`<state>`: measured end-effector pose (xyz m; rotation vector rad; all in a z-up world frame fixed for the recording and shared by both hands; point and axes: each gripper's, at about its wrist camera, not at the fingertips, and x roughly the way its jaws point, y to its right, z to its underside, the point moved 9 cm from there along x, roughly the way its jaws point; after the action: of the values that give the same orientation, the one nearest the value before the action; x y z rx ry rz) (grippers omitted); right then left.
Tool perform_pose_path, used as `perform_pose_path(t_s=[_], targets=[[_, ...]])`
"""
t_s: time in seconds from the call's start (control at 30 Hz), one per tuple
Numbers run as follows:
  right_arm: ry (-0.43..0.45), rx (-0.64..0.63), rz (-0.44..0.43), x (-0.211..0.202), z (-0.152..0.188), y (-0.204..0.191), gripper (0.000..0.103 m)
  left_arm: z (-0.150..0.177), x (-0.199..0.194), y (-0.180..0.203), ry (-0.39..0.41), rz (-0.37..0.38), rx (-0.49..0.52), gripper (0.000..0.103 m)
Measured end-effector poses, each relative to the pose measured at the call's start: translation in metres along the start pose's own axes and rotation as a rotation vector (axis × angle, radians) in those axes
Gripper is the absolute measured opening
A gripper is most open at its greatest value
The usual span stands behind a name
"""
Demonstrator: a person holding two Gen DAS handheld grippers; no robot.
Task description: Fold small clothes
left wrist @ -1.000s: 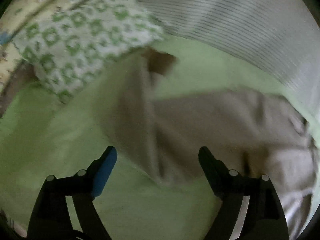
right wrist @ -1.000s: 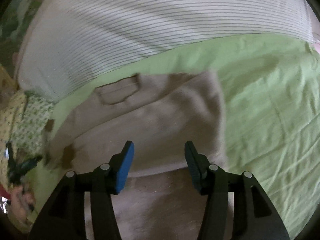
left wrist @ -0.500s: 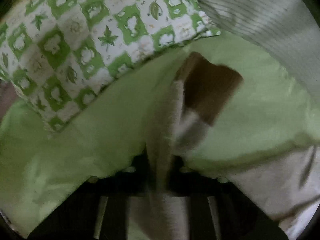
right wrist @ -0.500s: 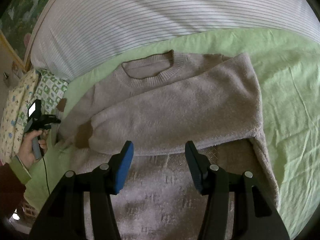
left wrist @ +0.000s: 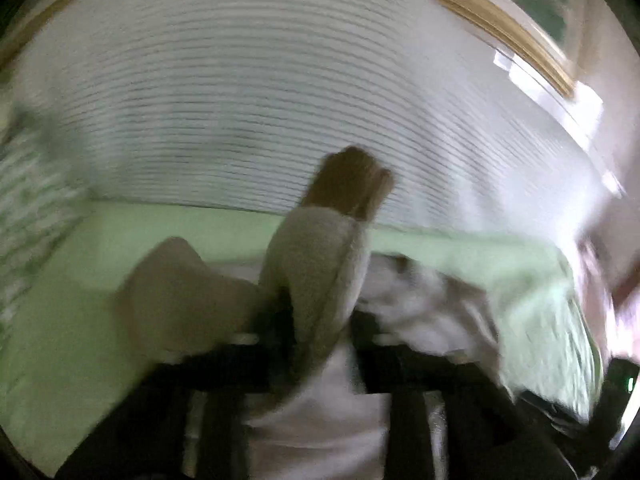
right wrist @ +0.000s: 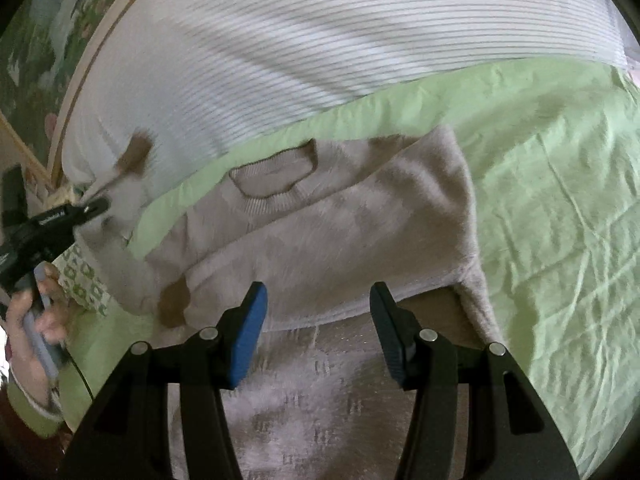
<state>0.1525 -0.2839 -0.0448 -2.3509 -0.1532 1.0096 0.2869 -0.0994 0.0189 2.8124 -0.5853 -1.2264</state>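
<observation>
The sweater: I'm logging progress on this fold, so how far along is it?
Done: one sleeve already lies folded across the sweater chest, below the neckline. In hand: the left gripper is shut on the other sleeve, brown cuff raised off the green sheet. Left: laying that sleeve over and folding the body; the right gripper hovers open.

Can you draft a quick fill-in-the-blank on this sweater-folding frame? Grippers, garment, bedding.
1. The left gripper is shut on the sweater's ____.
2. The right gripper hangs ____ above the beige sweater, holding nothing.
3. The sweater lies on a ____ sheet.
4. The cuff at the sleeve's end is ____.

Missing words: sleeve; open; green; brown
</observation>
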Motion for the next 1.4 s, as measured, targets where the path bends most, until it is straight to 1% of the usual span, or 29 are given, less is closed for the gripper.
perform_pose_path(t_s=[0.03,0.1,0.13,0.2,0.23,0.3,0.33,0.37,0.43,0.47,0.53,0.6,0.67,0.7,0.73,0.77,0.83,0.93,1.0,1.03,1.07,1.1,1.13,1.2,1.23,1.27,1.33,1.37,1.4], targets=[[0.004,0.007,0.001,-0.002,-0.001,0.002,0.055,0.013,0.006,0.032,-0.019,0.015,0.044,0.062],[0.004,0.028,0.009,-0.004,-0.001,0.010,0.055,0.036,0.013,0.073,-0.054,0.055,0.116,0.062],[0.003,0.040,0.010,-0.004,-0.001,0.013,0.055,0.051,0.015,0.088,-0.071,0.059,0.151,0.062],[0.004,0.055,0.013,-0.005,-0.001,0.019,0.055,0.073,0.017,0.091,-0.098,0.053,0.186,0.063],[0.001,0.059,0.017,-0.005,-0.001,0.022,0.055,0.085,0.017,0.084,-0.116,0.037,0.196,0.064],[-0.005,0.067,0.018,-0.002,-0.001,0.026,0.055,0.103,0.018,0.046,-0.138,-0.003,0.195,0.065],[-0.009,0.071,0.016,0.001,-0.002,0.028,0.055,0.118,0.017,0.023,-0.149,-0.031,0.183,0.065],[-0.013,0.075,0.011,0.004,-0.002,0.028,0.055,0.124,0.015,0.003,-0.158,-0.063,0.171,0.065],[-0.018,0.080,0.000,0.010,-0.003,0.027,0.055,0.136,0.012,-0.045,-0.171,-0.170,0.150,0.065],[-0.022,0.084,-0.010,0.016,-0.004,0.025,0.055,0.142,0.011,-0.064,-0.176,-0.211,0.145,0.065],[-0.030,0.081,-0.023,0.026,-0.005,0.021,0.055,0.154,0.016,-0.113,-0.215,-0.318,0.128,0.065],[-0.040,0.087,-0.016,0.039,-0.008,0.019,0.055,0.158,0.020,-0.144,-0.237,-0.372,0.097,0.065],[-0.058,0.114,-0.013,0.054,-0.010,0.018,0.055,0.161,0.026,-0.166,-0.251,-0.388,0.064,0.065],[-0.062,0.129,0.001,0.064,-0.013,0.021,0.055,0.162,0.029,-0.172,-0.257,-0.386,0.049,0.065],[-0.062,0.143,0.024,0.073,-0.016,0.025,0.055,0.163,0.033,-0.176,-0.256,-0.359,0.026,0.065],[-0.072,0.165,0.056,0.084,-0.018,0.031,0.055,0.164,0.039,-0.175,-0.255,-0.341,0.017,0.065],[-0.081,0.206,0.067,0.101,-0.022,0.037,0.055,0.171,0.048,-0.177,-0.270,-0.321,0.003,0.065],[-0.091,0.244,0.090,0.126,-0.027,0.044,0.055,0.178,0.059,-0.182,-0.295,-0.327,-0.004,0.065],[-0.073,0.268,0.102,0.134,-0.030,0.045,0.054,0.177,0.066,-0.184,-0.287,-0.341,-0.008,0.067],[-0.055,0.259,0.113,0.135,-0.033,0.041,0.040,0.172,0.069,-0.186,-0.281,-0.357,-0.015,0.067],[-0.049,0.235,0.131,0.134,-0.037,0.036,0.022,0.170,0.072,-0.187,-0.280,-0.367,-0.020,0.067],[-0.054,0.226,0.111,0.135,-0.041,0.029,0.009,0.166,0.075,-0.189,-0.280,-0.386,-0.027,0.066],[-0.042,0.234,0.058,0.129,-0.048,0.019,0.009,0.161,0.077,-0.190,-0.279,-0.402,-0.043,0.065],[0.041,0.227,-0.041,0.100,-0.069,-0.004,0.009,0.156,0.079,-0.191,-0.280,-0.424,-0.070,0.062],[0.100,0.213,-0.112,0.074,-0.084,-0.019,0.009,0.154,0.079,-0.191,-0.280,-0.426,-0.077,0.061],[0.156,0.206,-0.173,0.045,-0.095,-0.029,0.009,0.154,0.079,-0.190,-0.281,-0.423,-0.086,0.057],[0.243,0.198,-0.220,-0.003,-0.108,-0.031,0.009,0.152,0.078,-0.189,-0.279,-0.415,-0.091,0.056],[0.277,0.193,-0.215,-0.025,-0.110,-0.023,0.009,0.151,0.078,-0.187,-0.276,-0.411,-0.091,0.056],[0.281,0.196,-0.202,-0.034,-0.107,-0.012,0.009,0.152,0.077,-0.186,-0.274,-0.407,-0.093,0.056]])
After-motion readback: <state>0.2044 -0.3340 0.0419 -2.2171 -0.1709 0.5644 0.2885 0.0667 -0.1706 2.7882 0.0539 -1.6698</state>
